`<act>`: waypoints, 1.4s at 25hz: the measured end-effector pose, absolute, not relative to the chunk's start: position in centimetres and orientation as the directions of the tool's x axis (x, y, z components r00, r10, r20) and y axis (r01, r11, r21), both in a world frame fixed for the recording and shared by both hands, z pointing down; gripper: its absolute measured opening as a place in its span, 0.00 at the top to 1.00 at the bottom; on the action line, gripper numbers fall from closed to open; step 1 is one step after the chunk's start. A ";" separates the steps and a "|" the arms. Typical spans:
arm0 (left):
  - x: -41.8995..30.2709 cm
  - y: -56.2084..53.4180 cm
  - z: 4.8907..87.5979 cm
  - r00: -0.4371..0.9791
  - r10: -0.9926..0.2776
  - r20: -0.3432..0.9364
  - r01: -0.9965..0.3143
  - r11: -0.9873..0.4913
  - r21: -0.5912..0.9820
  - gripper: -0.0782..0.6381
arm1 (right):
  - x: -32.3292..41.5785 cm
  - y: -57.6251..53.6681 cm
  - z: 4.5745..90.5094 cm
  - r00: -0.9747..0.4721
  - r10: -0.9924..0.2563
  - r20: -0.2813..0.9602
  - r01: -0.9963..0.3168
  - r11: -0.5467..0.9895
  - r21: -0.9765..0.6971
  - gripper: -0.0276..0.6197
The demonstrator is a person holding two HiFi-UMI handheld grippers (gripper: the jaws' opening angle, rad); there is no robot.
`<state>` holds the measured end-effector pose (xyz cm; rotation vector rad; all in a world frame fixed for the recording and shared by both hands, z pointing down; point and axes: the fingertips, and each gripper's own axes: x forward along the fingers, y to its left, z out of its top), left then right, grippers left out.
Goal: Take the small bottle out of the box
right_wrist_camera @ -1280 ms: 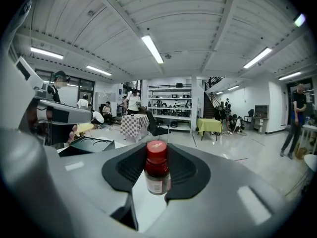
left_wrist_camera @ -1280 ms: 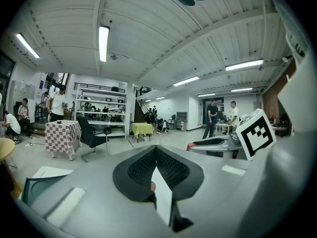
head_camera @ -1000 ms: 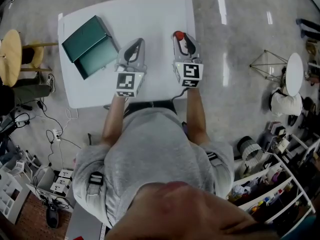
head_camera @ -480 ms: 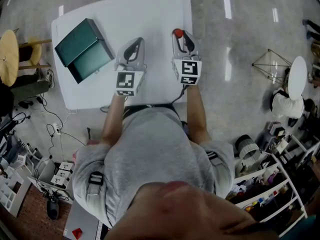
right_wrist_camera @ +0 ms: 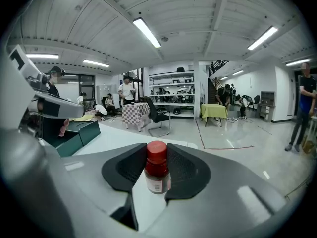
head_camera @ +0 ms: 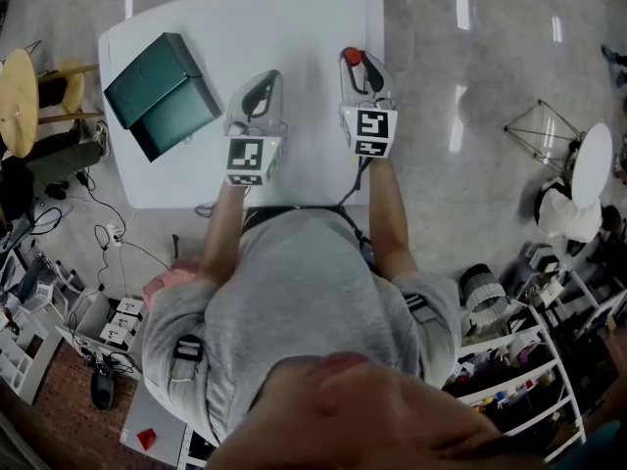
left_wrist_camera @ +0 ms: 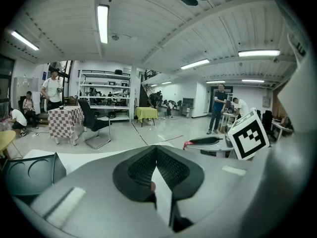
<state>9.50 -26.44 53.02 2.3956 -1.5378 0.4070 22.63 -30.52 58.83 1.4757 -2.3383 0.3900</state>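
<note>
The small bottle has a red cap and a dark body with a label. It stands upright between the pads of my right gripper, which is shut on it. In the head view the bottle shows at the tip of the right gripper, over the right part of the white table. My left gripper hovers beside it at mid-table; its jaws meet at the tips with nothing between them. The dark green box lies open at the table's left, apart from both grippers.
A round wooden stool stands left of the table, with cables on the floor below it. Right of the table are a wire frame and a white round stand. Shelves with clutter fill the lower right. People stand in the hall beyond.
The head view has shifted a little, so the table and box sit slightly differently in frame. Both grippers keep their places, and the right one still holds the bottle.
</note>
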 end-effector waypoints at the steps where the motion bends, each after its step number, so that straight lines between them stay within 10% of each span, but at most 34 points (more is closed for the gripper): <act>1: 9.4 -26.5 53.5 0.394 -0.838 0.378 -0.914 -0.399 0.070 0.87 | 22.5 -30.8 59.1 -0.401 -0.810 0.429 -0.905 0.423 -0.046 0.76; 35: 9.6 -25.3 53.7 0.364 -0.844 0.394 -0.926 -0.374 0.056 0.87 | 23.2 -31.2 61.5 -0.393 -0.799 0.455 -0.908 0.416 -0.052 0.70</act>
